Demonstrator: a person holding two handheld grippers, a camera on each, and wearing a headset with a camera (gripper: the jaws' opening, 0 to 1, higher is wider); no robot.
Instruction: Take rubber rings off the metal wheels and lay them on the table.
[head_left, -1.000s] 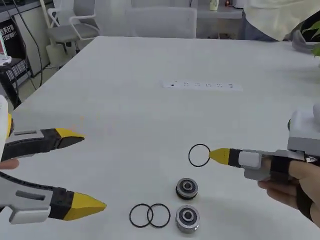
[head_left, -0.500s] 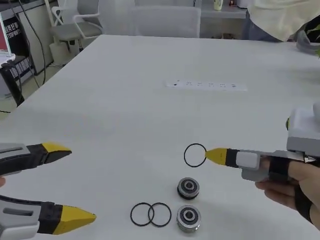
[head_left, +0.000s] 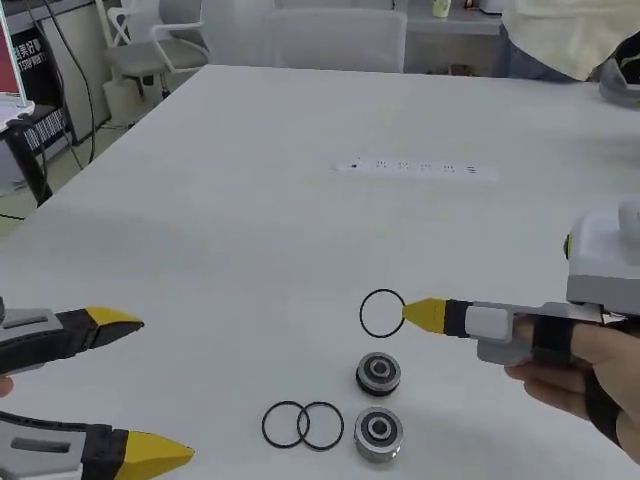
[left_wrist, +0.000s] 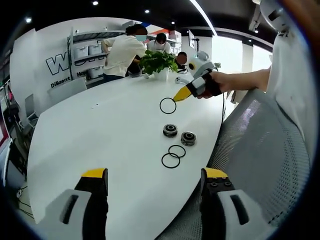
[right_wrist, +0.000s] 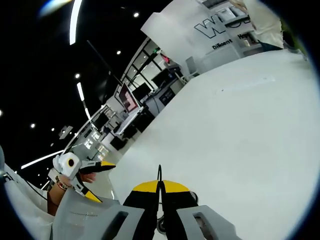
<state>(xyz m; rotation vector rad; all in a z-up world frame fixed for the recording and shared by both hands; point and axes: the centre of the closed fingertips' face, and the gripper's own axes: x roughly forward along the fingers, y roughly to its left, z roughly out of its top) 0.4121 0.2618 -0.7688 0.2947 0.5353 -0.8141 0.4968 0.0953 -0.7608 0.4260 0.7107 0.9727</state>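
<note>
Two thin black rubber rings (head_left: 302, 425) lie flat and overlapping near the near edge of the white table (head_left: 230, 180), just left of a pair of metal wheels (head_left: 378, 374). The wheels rest on their sides, one just beyond the other, axle holes facing up, with silver rims around dark centres. At the near left edge the left gripper (head_left: 165, 390) hangs with its yellow-tipped jaws wide apart and nothing between them. Beyond the wheels, the right gripper (head_left: 415, 315) pinches a third ring (head_left: 382, 313) by its rim, jaws pressed together on it. The hoop juts out from the tips toward the left edge, and the right gripper view shows it edge-on as a thin dark line. Whether it touches the surface cannot be told. Farther toward the far edge, a socket strip (head_left: 415, 168) sits flush in the surface. In the left gripper view a potted plant (left_wrist: 157, 61) stands at the far end, with people beside it, and a wall sign (left_wrist: 59, 64) shows a large "W".
</note>
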